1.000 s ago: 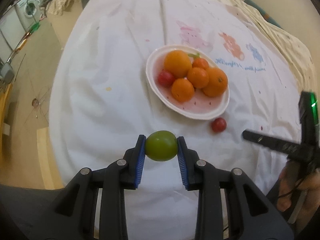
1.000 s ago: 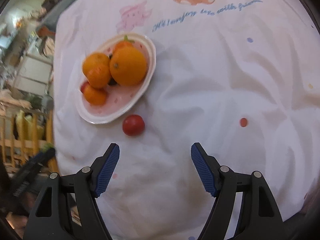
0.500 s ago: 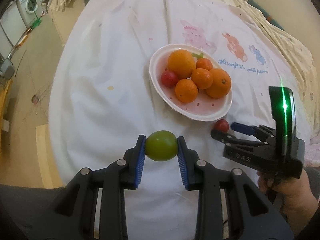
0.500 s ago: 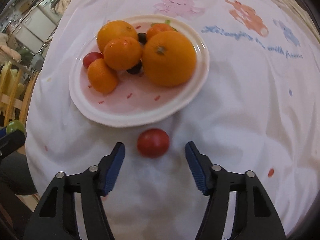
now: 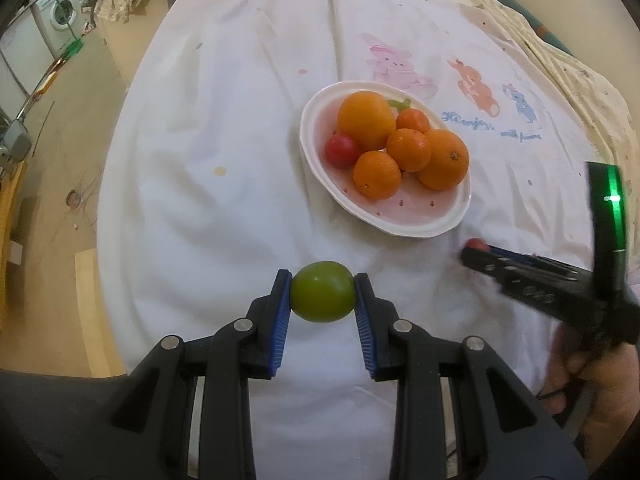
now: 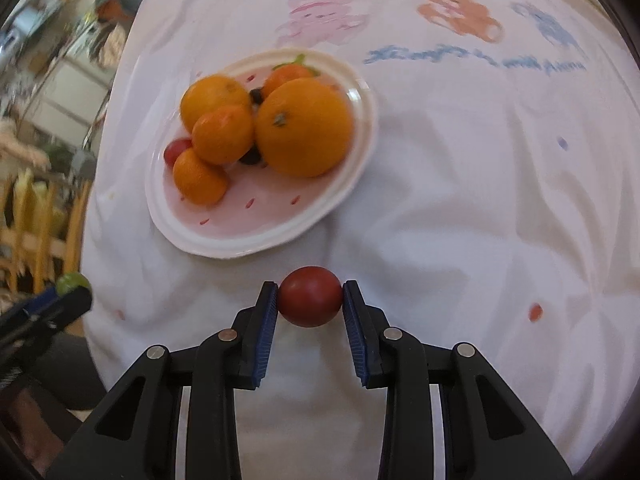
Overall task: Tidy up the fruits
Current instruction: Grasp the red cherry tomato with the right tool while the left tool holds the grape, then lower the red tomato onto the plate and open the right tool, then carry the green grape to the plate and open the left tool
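Plate on white cloth: five oranges, one red fruit, small dark fruits. Left gripper pinches green fruit near cloth edge. Right gripper closing, pads touching red fruit just beside plate.

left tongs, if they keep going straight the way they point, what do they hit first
Probably the white cloth just ahead of the green fruit that the left tongs are shut on. They point steeply down, short of the plate; depth is unclear.
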### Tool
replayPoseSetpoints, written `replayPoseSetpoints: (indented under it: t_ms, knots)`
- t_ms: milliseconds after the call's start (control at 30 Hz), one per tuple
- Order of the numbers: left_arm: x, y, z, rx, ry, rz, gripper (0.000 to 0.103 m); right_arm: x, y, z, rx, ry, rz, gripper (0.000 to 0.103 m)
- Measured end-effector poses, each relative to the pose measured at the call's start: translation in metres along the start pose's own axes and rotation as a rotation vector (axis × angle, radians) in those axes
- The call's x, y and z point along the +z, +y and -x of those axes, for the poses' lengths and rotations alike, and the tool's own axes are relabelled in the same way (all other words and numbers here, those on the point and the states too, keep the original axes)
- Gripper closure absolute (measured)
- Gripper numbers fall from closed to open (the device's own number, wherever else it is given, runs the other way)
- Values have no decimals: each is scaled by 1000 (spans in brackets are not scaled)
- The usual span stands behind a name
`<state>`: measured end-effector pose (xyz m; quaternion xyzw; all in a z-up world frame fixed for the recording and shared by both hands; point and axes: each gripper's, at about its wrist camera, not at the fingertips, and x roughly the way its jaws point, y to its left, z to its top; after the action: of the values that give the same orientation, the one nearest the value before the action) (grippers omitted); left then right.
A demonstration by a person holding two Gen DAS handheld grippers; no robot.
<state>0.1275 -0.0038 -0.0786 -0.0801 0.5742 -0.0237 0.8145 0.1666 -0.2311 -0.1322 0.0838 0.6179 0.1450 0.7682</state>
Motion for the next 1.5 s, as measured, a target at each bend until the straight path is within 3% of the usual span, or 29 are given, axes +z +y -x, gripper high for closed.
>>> replayPoseSetpoints:
  t_ms: [233,433,600,833,1133,1233,1267,1333,1500]
  knots:
    - [-1,-1,2,8,-12,-1,76,-3,-35,47,-17,-136,-130,68]
    - [-1,-1,1,16,-12,-7,76,7,-28,73,75,-264,-141,68]
    - [0,3,3,9,-13,16,76,19,-4,53,127,-211,-79,68]
    - [1,0,-2,-3,3,9,76,28,34,11,121,-109,39,68]
    - [2,0,-8,-8,27,6,76,33,37,-17,130,-63,34,67]
    - [2,0,-9,-9,30,6,76,34,36,-14,152,-71,16,61]
    - [3,0,-9,-9,31,8,76,34,35,-12,156,-78,14,51]
    - [3,0,-10,-5,31,8,76,34,33,-5,151,-103,8,43]
    - [3,1,-12,6,33,9,76,31,17,20,129,-134,-41,43]
